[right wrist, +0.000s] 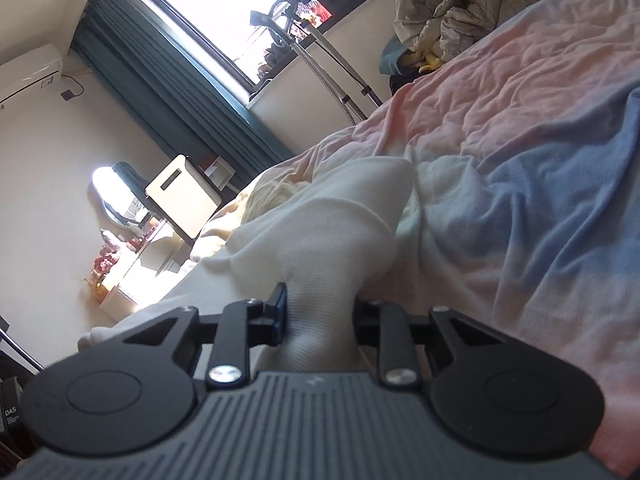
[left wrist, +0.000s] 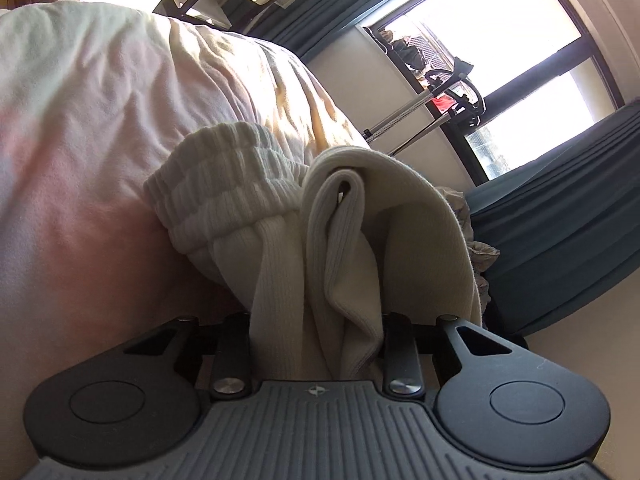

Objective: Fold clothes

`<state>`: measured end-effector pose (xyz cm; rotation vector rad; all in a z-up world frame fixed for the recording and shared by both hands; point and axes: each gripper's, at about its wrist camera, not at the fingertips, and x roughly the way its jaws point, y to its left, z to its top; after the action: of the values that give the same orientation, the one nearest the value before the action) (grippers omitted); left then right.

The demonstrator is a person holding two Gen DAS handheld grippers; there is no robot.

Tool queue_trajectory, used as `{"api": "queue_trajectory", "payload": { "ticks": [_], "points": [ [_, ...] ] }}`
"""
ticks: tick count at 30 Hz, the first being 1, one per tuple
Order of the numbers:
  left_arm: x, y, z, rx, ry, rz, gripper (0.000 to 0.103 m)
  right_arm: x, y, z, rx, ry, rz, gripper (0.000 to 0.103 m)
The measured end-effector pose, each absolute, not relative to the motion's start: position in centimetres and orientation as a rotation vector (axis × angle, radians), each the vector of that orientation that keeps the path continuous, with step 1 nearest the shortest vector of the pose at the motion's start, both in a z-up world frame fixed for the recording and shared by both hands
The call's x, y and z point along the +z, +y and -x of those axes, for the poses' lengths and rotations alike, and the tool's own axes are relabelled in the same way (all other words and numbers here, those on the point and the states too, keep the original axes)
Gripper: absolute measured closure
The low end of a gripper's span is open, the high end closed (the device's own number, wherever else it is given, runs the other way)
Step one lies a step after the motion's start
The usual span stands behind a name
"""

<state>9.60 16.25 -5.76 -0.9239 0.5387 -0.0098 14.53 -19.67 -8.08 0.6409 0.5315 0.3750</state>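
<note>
A cream ribbed garment with a gathered elastic band is bunched in my left gripper, which is shut on its folds just above the pink bedsheet. The fingertips are hidden by cloth. In the right wrist view the same white garment stretches away over the bed, and my right gripper is shut on a narrow twisted part of it. A blue pad of the left finger shows against the cloth.
The bed has a rumpled pink and blue sheet. A heap of grey clothes lies at its far end. A window with teal curtains, a metal stand and a white appliance stand beyond.
</note>
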Motion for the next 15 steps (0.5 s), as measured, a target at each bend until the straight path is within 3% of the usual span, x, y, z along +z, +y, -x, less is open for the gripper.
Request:
{"api": "queue_trajectory", "payload": {
  "ticks": [6, 15],
  "points": [
    [-1.6, 11.9, -9.1, -0.062, 0.521, 0.868, 0.070, -1.6, -23.0, -11.9, 0.365, 0.430, -0.590, 0.078],
    [3.9, -6.3, -11.4, -0.344, 0.529, 0.846, 0.069, 7.7, -39.5, -4.8, 0.215, 0.270, -0.502, 0.078]
  ]
}}
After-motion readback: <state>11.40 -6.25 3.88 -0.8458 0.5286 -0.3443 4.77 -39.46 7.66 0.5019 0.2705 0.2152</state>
